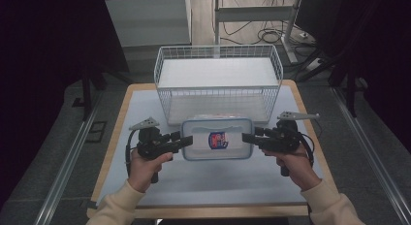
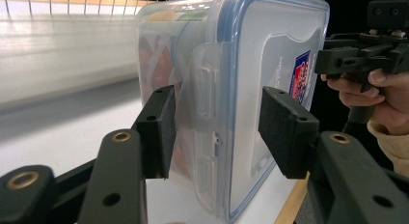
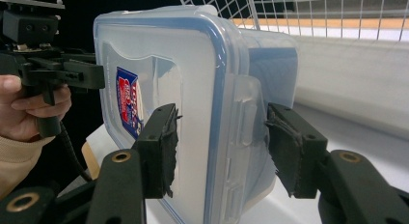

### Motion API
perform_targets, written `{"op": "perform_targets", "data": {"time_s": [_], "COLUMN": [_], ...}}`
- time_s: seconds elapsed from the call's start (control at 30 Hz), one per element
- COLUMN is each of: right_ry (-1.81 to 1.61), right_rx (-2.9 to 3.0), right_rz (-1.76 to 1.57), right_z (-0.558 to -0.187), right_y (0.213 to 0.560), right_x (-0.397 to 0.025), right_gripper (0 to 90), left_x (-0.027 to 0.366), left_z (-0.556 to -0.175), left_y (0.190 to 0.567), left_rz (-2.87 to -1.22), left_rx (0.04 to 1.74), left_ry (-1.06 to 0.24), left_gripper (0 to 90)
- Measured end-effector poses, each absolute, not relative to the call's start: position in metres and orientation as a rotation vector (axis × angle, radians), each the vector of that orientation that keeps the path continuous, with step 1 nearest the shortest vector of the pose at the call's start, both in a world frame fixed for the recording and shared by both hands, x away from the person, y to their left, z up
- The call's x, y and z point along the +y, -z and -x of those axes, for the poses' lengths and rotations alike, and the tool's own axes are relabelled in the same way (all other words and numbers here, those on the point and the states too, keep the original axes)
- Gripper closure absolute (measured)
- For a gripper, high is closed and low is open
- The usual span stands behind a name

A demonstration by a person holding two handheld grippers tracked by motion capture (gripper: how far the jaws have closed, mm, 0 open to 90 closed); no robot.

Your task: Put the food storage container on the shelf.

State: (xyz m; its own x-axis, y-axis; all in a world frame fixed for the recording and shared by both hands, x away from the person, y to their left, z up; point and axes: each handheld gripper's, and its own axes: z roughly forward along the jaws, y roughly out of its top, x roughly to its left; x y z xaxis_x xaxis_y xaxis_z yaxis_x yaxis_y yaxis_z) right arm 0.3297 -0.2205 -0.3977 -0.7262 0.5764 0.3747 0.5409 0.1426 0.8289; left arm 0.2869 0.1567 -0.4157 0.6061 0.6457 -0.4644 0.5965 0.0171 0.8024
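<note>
A clear food box (image 1: 217,139) with a blue-edged lid sits on the table (image 1: 213,184), just near the wire basket (image 1: 218,84). The left gripper (image 1: 186,140) and right gripper (image 1: 248,137) are open around its two ends.

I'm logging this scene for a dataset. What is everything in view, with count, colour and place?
Food box: one, clear with blue-rimmed lid and a sticker, near table middle, between both grippers.
Wire basket: one, white, behind the box.
Table: one, white top, wooden edge.
Cables: several, dark, floor beyond the table.
Left gripper: one, black, open, fingers astride the box's left end.
Right gripper: one, black, open, astride the right end.
Hands: two, cream sleeves.
</note>
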Motion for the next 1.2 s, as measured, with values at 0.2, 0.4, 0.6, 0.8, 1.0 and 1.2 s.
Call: {"op": "perform_targets", "data": {"time_s": [0.2, 0.4, 0.6, 0.8, 1.0, 1.2], "right_ry": [-1.686, -1.69, -1.694, -1.698, -1.71, -1.722], "right_rx": [2.348, 2.343, 2.332, 2.316, 2.307, 2.303], "right_rz": [-1.136, -1.123, -1.114, -1.092, -1.094, -1.1], "right_z": [-0.338, -0.347, -0.356, -0.365, -0.372, -0.38], "right_y": [0.385, 0.375, 0.365, 0.35, 0.342, 0.337], "right_x": [-0.219, -0.218, -0.218, -0.219, -0.22, -0.221], "right_gripper": [46.5, 46.4, 46.4, 46.3, 46.3, 46.3], "left_x": [0.158, 0.159, 0.158, 0.157, 0.156, 0.156], "left_z": [-0.296, -0.303, -0.312, -0.321, -0.33, -0.336], "left_y": [0.4, 0.393, 0.381, 0.368, 0.357, 0.351], "left_rz": [-1.653, -1.643, -1.629, -1.642, -1.647, -1.651], "left_rx": [1.035, 1.03, 1.024, 1.011, 1.001, 1.002], "left_ry": [-0.074, -0.08, -0.091, -0.105, -0.12, -0.123], "left_gripper": [48.6, 48.7, 48.7, 48.6, 48.6, 48.6]}}
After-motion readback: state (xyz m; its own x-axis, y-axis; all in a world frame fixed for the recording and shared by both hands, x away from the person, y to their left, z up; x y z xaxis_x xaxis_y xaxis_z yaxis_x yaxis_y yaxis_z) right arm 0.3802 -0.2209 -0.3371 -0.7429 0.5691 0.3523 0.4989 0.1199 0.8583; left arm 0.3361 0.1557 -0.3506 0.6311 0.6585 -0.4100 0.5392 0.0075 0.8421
